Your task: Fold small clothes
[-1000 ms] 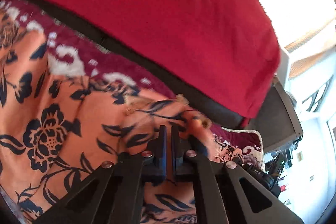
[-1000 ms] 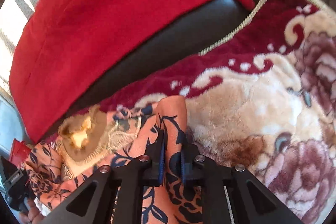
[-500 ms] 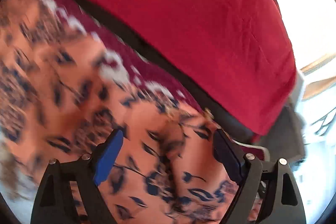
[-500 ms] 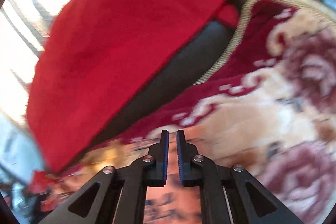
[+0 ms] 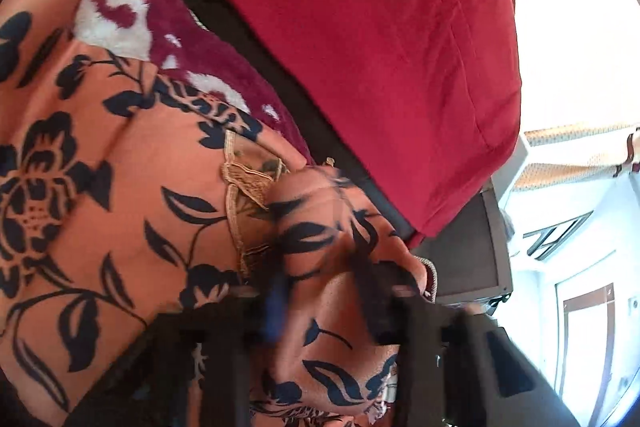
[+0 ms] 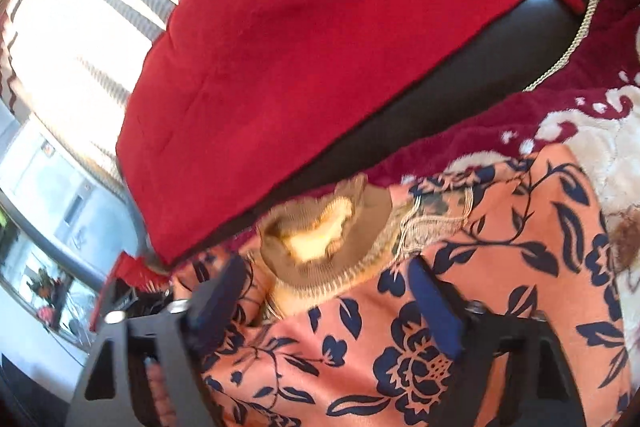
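Note:
An orange garment with dark blue flowers (image 5: 132,219) lies on a plush blanket and fills the lower left of the left wrist view. It also fills the lower part of the right wrist view (image 6: 460,307), where its tan knitted collar (image 6: 320,239) shows. My left gripper (image 5: 324,303) is blurred, its jaws partly apart with a hump of the orange cloth between them. My right gripper (image 6: 324,291) is open and empty just above the garment, below the collar.
A maroon and cream plush blanket (image 6: 580,115) lies under the garment on a dark sofa seat (image 6: 460,67). A red cloth (image 5: 360,27) drapes the sofa back (image 6: 320,39). Bright windows and room furniture show at the edges.
Both grippers were shut on the garment a second ago. The left opened wide and its jaws have since come closer. The right opened in the last half second and let the cloth go.

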A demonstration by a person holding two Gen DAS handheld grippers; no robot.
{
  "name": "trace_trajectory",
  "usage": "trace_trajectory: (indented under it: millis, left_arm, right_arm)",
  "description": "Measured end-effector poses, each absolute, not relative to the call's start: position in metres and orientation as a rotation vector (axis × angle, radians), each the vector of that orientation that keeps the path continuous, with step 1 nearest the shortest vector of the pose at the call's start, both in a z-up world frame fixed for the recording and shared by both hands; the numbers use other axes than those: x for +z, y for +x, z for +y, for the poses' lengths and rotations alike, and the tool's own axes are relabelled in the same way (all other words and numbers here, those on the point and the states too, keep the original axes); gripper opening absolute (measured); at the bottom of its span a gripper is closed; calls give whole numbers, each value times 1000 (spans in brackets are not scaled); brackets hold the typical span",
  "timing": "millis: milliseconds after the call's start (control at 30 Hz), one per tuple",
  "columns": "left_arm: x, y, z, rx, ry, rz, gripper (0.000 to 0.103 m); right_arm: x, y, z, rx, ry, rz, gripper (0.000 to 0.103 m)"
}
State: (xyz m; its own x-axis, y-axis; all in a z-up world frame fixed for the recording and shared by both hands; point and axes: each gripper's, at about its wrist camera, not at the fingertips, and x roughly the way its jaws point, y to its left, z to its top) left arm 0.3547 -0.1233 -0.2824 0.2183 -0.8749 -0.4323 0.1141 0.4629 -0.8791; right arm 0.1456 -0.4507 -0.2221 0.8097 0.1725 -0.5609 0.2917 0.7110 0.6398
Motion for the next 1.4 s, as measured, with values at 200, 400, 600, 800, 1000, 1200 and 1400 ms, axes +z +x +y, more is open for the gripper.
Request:
trace_trajectory:
  millis: [200,400,600,800,1000,1200,1400]
  left_arm:
    - [-240,337,-118,-789,-747,991,3]
    - [-193,317,-65,-734,-683,824,3]
    - [-208,320,-13,-649,-608,903,3]
    - [-224,331,20,-629,-639,1003,6]
    - [-227,339,58,-503,-624,1044,45]
    - [-229,339,153,-179,-761,920,57]
    - [-257,337,198,-34,-921,901,60]
  right_arm:
    - [-259,162,-452,-157,746,795,63]
    - [-264,164,-451,-219,706,826,62]
    - [-251,160,-444,-287,672,809,62]
    - [-215,163,-404,-155,571,702,64]
    - [-218,182,-350,-6,442,781,64]
    - [-250,197,-341,-47,377,928,63]
    - [-218,182,-322,146,424,772,64]
